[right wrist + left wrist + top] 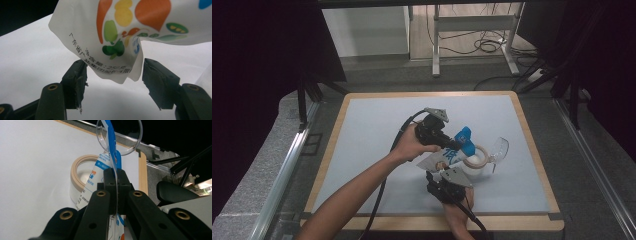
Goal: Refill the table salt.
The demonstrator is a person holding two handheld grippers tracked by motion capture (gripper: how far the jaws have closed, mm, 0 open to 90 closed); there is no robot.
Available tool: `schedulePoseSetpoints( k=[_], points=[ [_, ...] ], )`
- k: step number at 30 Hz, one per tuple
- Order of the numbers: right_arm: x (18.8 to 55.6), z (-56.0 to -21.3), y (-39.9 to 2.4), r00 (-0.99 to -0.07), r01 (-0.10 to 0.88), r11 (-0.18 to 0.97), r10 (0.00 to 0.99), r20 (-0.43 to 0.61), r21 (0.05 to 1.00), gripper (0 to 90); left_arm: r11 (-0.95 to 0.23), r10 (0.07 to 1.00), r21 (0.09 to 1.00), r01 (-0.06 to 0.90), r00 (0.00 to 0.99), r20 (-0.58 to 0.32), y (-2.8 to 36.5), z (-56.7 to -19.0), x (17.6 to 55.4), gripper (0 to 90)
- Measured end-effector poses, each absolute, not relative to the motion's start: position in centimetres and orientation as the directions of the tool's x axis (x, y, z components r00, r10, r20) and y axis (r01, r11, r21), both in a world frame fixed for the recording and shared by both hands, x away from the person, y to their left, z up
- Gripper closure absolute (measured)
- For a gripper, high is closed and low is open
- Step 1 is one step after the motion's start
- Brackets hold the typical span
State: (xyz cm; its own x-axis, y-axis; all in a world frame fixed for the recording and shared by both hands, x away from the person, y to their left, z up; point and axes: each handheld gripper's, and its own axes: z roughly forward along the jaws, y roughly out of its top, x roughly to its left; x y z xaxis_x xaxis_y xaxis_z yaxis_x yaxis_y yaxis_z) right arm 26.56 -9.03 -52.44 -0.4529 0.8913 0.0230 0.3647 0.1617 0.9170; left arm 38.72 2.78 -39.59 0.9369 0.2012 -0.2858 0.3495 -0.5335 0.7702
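A person works two hand-held tongs over a pale grey counter [377,150] edged in wood. The left tongs [451,142], reaching in from about 8 o'clock in the high view, are pressed together on the blue-and-white upper edge of a printed pouch [451,152]; in the left gripper view the black jaws meet on the thin film of the pouch [110,157], which rises straight up between them. The right tongs [443,175], coming up from 6 o'clock, stand spread: in the right gripper view the pouch's lower corner [120,67], printed with coloured vegetables and black lettering, hangs between the two jaws, its edges close to them, though no pinch can be made out there. The pouch itself is lifted just right of the counter's centre, stretched between the two tools. Directly behind it, toward 3 o'clock, stands a white cylindrical container with a beige rim [476,161], seen again in the left gripper view [77,175] to the left of the pouch. A clear plastic lid [500,148] sits just beside the container at its 2 o'clock.
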Motion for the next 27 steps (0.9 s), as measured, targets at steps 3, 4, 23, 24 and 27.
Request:
schedulePoseSetpoints(
  k=[3,4,23,24,27],
  points=[
    [26.6,-52.5,-9.1,-0.453,0.366,0.164,0.891,0.021,0.916,37.5,-0.53,0.201,0.775,0.344,0.939,-0.28,3.3,-39.5,38.7,90.0],
    [26.6,-52.5,-9.1,-0.453,0.366,0.166,0.891,0.019,0.916,37.5,-0.528,0.202,0.777,0.343,0.939,-0.277,3.4,-39.5,38.7,90.0],
    [26.9,-52.8,-9.1,-0.479,0.379,0.186,0.878,0.02,0.906,37.5,-0.42,0.299,0.819,0.391,0.912,-0.282,8.4,-39.4,38.9,90.0],
    [26.9,-52.8,-9.1,-0.48,0.379,0.188,0.877,0.019,0.906,37.5,-0.412,0.307,0.82,0.397,0.908,-0.285,8.7,-39.5,38.9,90.0],
    [26.9,-52.8,-9.0,-0.484,0.38,0.192,0.875,0.018,0.905,37.5,-0.411,0.318,0.82,0.399,0.906,-0.281,9.3,-39.6,39.0,90.0]
  ],
)
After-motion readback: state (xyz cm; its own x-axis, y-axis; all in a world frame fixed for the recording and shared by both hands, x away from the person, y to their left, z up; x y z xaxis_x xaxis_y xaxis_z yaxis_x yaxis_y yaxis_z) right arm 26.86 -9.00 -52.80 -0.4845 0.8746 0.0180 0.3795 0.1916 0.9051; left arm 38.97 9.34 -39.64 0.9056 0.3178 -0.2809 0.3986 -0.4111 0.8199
